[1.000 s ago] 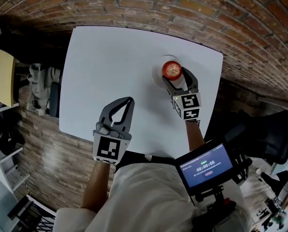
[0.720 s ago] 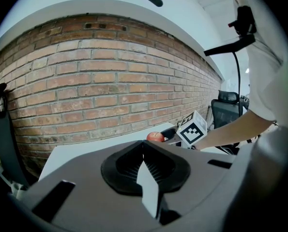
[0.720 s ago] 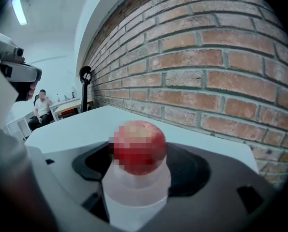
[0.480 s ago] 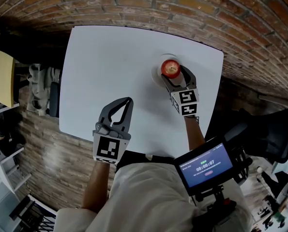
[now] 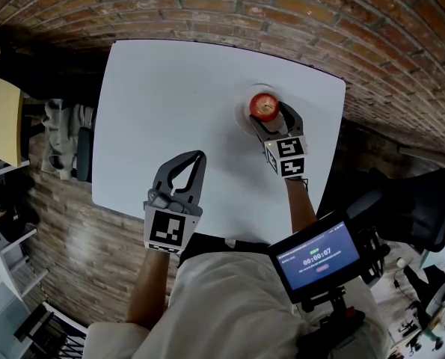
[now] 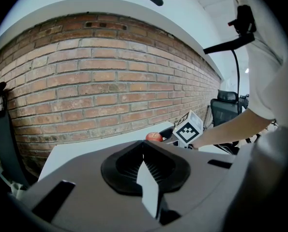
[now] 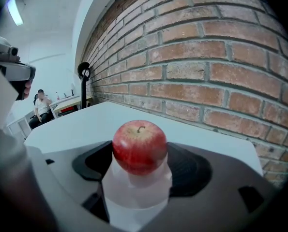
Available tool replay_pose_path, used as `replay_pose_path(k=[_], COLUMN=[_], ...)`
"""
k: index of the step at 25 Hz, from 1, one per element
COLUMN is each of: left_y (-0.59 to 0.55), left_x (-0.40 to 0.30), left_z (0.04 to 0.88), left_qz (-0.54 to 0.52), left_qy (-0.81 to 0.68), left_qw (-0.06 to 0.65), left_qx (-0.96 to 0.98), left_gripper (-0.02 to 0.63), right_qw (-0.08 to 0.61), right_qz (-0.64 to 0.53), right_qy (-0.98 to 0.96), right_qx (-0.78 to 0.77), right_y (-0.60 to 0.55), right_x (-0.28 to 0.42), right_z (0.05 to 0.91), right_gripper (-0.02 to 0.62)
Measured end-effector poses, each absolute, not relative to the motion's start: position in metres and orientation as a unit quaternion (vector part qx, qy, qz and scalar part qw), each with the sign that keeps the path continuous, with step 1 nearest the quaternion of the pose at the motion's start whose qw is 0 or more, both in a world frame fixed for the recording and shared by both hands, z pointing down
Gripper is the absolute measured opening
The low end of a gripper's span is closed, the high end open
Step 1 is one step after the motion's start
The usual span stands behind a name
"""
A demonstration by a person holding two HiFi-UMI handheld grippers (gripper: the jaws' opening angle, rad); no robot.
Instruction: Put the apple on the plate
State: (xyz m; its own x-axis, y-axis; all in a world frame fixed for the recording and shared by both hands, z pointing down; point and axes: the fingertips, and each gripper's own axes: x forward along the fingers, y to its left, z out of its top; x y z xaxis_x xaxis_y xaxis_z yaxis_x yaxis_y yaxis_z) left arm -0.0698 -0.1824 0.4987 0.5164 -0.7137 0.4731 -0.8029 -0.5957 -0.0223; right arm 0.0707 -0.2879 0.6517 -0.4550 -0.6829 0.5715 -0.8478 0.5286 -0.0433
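A red apple [image 5: 264, 106] sits on a small white plate [image 5: 243, 116] near the table's far right corner. My right gripper [image 5: 269, 120] reaches it from the near side, its jaws hugging both sides of the fruit. In the right gripper view the apple [image 7: 139, 146] stands upright, stem up, on the plate [image 7: 139, 195], with the dark pads [image 7: 93, 164] against its flanks and no gap showing. My left gripper [image 5: 194, 156] hovers over the table's near edge, shut and empty. From the left gripper view the apple [image 6: 154, 137] shows far off beside the right gripper's marker cube [image 6: 188, 128].
The white table [image 5: 170, 96] stands against a brick wall [image 5: 297, 13]. A dark chair and shelving lie off its left edge [image 5: 65, 140]. A phone on a mount [image 5: 319, 256] hangs at my chest on the right.
The right gripper has shifted slightly forward toward the apple. The apple stays over the plate. The left gripper has not moved.
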Motion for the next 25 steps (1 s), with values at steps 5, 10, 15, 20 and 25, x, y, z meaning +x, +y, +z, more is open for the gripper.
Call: replay_pose_path(k=[5, 10, 15, 20, 25], left_y=[-0.183, -0.183, -0.182, -0.181, -0.181], left_x=[-0.069, -0.069, -0.066, -0.066, -0.065], left_z=[0.497, 0.494, 0.488, 0.481, 0.471], left_qz=[0.220, 0.219, 0.217, 0.214, 0.206], left_qy=[-0.436, -0.433, -0.426, -0.420, -0.416], left_qw=[0.098, 0.094, 0.089, 0.079, 0.068], left_qx=[0.867, 0.870, 0.874, 0.879, 0.883], left_gripper=[0.006, 0.006, 0.006, 0.006, 0.006], right_qw=[0.260, 0.260, 0.247, 0.235, 0.218], right_qz=[0.176, 0.176, 0.184, 0.180, 0.174], right_qy=[-0.836, -0.835, -0.831, -0.829, -0.826], right_qx=[0.450, 0.452, 0.462, 0.475, 0.491], right_y=[-0.285, -0.281, -0.279, -0.276, -0.269], right_x=[0.071, 0.073, 0.078, 0.086, 0.099], right_z=[0.654, 0.650, 0.639, 0.622, 0.598], right_gripper=[0.347, 0.347, 0.347, 0.347, 0.347])
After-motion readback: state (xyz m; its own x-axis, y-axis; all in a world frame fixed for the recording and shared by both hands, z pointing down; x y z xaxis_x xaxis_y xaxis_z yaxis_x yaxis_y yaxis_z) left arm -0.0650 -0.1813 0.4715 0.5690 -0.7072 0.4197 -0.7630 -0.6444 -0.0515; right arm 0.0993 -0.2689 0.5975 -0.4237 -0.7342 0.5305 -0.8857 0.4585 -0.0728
